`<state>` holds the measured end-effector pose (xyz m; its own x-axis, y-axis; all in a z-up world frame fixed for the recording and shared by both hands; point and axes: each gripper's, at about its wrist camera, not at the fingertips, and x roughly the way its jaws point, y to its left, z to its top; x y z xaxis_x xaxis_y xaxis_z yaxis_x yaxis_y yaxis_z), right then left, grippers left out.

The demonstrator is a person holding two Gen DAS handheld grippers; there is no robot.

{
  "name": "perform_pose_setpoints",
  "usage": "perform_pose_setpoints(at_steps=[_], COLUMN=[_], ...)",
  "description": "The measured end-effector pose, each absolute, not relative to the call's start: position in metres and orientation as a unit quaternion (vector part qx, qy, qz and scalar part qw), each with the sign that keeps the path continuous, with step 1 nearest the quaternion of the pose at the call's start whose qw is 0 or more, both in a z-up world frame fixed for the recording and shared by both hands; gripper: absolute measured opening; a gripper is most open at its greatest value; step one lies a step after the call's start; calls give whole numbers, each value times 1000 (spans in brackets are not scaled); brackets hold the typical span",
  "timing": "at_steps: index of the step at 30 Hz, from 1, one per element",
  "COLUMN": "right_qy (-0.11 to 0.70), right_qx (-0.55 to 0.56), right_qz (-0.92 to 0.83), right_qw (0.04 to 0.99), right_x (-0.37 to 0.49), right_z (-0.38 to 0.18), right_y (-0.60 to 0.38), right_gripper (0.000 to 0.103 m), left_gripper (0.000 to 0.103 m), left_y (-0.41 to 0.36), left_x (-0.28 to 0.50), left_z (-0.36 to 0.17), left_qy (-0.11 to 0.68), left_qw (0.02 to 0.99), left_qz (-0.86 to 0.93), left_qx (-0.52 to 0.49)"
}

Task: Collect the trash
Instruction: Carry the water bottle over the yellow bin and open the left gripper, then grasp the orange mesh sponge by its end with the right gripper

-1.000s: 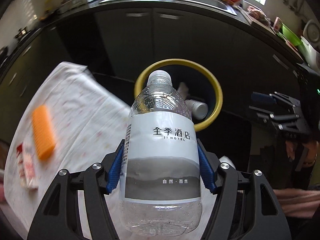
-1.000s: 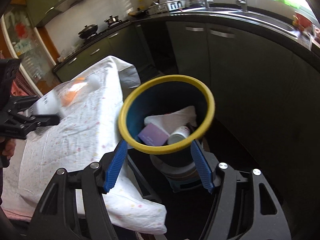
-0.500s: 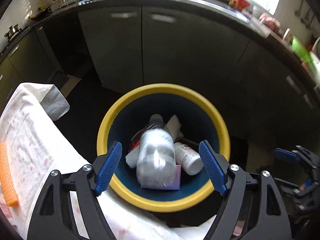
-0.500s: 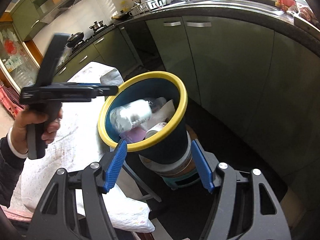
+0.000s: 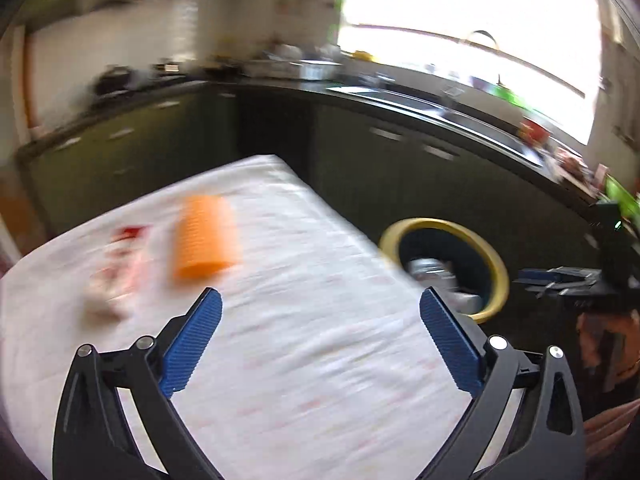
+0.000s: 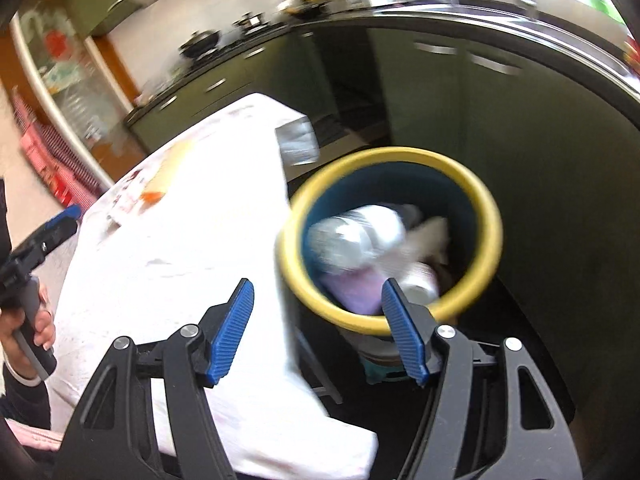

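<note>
With the bottle (image 6: pixel 352 236) lying in the yellow-rimmed bin (image 6: pixel 486 208), the empty left gripper (image 5: pixel 320 308) is opening wide over the table (image 5: pixel 320 360), probably needing the orange item (image 5: pixel 206 236) next.

Your lighting: daylight from blown-out window (image 5: pixel 472 40); cabinets (image 6: pixel 540 140) dim. Your frames: heavy motion blur, fisheye bending, dark vignetted corners
</note>
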<state>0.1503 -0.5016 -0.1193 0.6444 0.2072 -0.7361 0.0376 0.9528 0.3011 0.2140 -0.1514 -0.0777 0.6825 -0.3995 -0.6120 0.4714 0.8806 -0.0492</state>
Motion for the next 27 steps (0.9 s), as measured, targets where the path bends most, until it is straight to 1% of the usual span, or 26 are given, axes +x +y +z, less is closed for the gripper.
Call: perform_pose_setpoints(at_steps=[6, 12, 14, 16, 18, 22, 27], right_qy=[432, 458, 470, 485, 500, 536, 580], right_qx=[112, 109, 110, 113, 119, 106, 76], right_qz=[126, 189, 195, 197, 193, 152, 100], right_qw=[886, 862, 854, 844, 836, 824, 805], right_x=[208, 284, 311, 339, 364, 413, 448], right_z=[-96, -79, -75, -72, -73, -84, -108], right_y=[-416, -331, -307, -285, -271, -246, -227], right_gripper=[63, 63, 63, 67, 69, 70, 70], left_gripper=[98, 98, 98, 98, 98, 98, 98], left_y=[-34, 33, 42, 44, 48, 52, 50], left_x=[236, 259, 263, 266, 262, 257, 257], left_z=[-97, -115, -118, -121, -122, -125, -132], left_qy=[321, 301, 301, 305, 299, 300, 309], left_qw=[937, 950, 951, 949, 950, 950, 947], left_qz=[-137, -77, -74, -80, -80, -75, -75], left_qx=[22, 5, -5, -15, -24, -44, -51])
